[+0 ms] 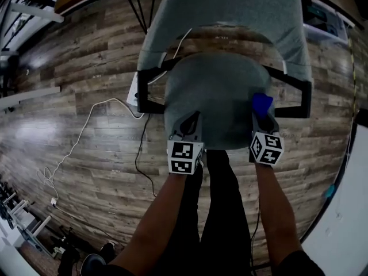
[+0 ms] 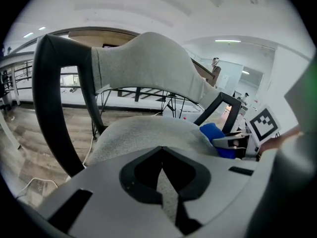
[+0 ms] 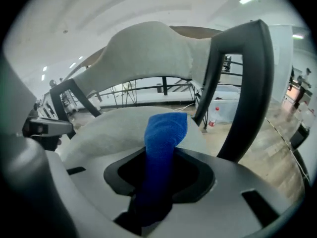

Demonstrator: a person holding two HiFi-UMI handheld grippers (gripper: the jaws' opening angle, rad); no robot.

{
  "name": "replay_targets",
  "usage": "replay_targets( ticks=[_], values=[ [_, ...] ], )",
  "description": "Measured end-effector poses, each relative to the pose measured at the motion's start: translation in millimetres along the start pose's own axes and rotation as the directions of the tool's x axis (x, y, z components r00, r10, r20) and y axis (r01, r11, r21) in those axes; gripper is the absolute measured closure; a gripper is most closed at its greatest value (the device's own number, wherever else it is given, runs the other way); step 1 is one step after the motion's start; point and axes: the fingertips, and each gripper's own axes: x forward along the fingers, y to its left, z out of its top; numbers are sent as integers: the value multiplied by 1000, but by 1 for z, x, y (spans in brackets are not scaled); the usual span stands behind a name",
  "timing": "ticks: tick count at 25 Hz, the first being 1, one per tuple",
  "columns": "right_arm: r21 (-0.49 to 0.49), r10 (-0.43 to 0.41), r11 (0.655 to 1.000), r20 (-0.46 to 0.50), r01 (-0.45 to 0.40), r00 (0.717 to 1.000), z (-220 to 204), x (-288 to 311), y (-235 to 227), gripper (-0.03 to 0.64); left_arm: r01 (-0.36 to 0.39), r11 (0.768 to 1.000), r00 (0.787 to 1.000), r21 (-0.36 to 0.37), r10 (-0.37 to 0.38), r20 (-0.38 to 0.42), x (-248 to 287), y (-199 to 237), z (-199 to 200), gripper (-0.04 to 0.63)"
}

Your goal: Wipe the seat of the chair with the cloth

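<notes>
Right tongs (image 3: 156,192) clench cloth (image 3: 166,133) at seat (image 1: 218,91) front; left tongs (image 2: 162,155) alongside, closed, empty.

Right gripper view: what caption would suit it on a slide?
Right gripper, shut on a blue cloth, facing the grey chair seat.

The top of the grey fabric backrest (image 1: 230,16) runs out past the upper edge of the head view. I can't see the chair's legs, which are hidden under the round grey seat (image 1: 221,91). Only a tip of the blue cloth (image 1: 262,103) shows above the right gripper (image 1: 261,115). I lose the thin white cable (image 1: 112,100) behind the chair at centre left. In the right gripper view the cloth's lower end drops out of sight between the clamped jaws. The left gripper (image 3: 57,131) is cut by the left edge. The small red-capped thing (image 3: 214,117) at centre right is too small to name.
</notes>
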Motion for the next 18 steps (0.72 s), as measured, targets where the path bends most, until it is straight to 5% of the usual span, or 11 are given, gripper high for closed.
replay_targets(
  ticks=[8, 18],
  values=[
    [22, 126, 992, 19, -126, 992, -1, -7, 87, 477, -41, 999, 998, -17, 42, 55, -26, 25, -4, 594],
    [-10, 267, 964, -14, -267, 964, -17, 7, 212, 477, -131, 987, 991, -91, 134, 26, -60, 80, -44, 594]
  ],
)
